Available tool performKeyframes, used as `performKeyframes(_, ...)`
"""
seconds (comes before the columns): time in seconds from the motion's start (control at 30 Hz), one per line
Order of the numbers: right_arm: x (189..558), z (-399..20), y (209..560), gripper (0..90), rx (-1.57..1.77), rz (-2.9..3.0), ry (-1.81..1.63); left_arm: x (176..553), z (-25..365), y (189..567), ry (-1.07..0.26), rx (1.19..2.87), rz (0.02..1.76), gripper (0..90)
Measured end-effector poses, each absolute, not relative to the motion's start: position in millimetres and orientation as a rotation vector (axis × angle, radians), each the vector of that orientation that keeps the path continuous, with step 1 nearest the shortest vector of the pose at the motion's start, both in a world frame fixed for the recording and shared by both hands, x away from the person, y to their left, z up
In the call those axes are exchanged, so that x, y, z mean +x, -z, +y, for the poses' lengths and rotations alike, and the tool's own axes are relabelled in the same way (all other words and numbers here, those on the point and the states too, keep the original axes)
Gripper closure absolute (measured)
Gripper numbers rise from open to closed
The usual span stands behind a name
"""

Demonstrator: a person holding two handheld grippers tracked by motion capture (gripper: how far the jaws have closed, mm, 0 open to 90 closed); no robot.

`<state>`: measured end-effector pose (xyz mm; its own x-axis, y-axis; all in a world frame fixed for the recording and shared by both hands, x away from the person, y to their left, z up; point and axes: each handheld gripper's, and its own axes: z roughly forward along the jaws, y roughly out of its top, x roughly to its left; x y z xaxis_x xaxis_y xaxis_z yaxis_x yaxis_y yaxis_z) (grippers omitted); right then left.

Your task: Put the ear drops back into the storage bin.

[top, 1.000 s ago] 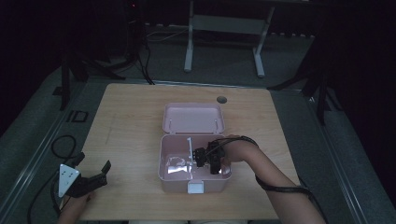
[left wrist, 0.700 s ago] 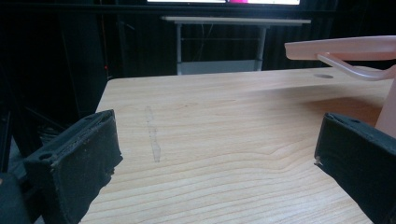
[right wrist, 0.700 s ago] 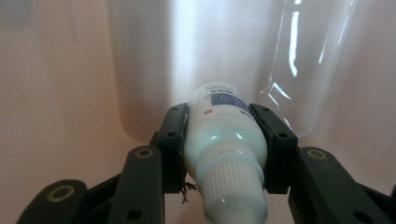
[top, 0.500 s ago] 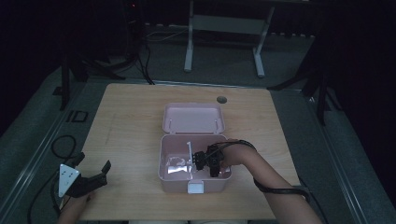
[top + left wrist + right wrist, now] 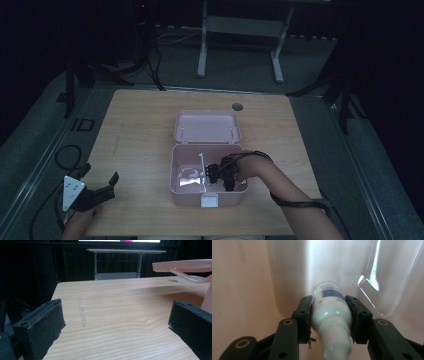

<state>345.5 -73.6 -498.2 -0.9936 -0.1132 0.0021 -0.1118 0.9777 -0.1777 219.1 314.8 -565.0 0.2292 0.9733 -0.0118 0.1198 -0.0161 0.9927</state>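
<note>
Pink plastic box (image 5: 207, 192) sits open mid-desk, lid (image 5: 206, 126) tipped back on far side. Small white bottle (image 5: 331, 312) with blue-printed label, cap toward camera, is clamped between right gripper (image 5: 329, 311) jaws inside the box.

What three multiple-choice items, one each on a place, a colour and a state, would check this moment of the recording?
1. Where are the right tongs?
A. Inside the open box
B. On the floor
C. Above the table's round hole

2. What colour is the box?
A. Green
B. Pink
C. Blue

3. How do the left tongs stand?
A. Shut on a bottle
B. Shut on the lid
C. Open, holding nothing

Answers: 1 A, since the high view shows them down in the box, beside its clear divider. 2 B, as box and raised lid are pale pink. 3 C, since bare wooden table shows between the jaws, while the right tongs grip the small white bottle.
</note>
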Motion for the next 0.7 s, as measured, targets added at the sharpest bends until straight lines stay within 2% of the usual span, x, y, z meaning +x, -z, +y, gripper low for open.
performKeyframes(0.17, 345, -74, 497, 58.0, -0.179, 3.117, 0.282, 219, 315, 565, -0.977, 1.399, 1.120, 0.4)
performKeyframes(0.47, 343, -75, 467, 55.8, -0.192, 3.095, 0.212, 219, 315, 565, -0.977, 1.399, 1.121, 0.4)
performKeyframes(0.7, 343, -78, 440, 46.7, -0.175, 3.068, 0.135, 219, 315, 565, -0.976, 1.399, 1.121, 0.4)
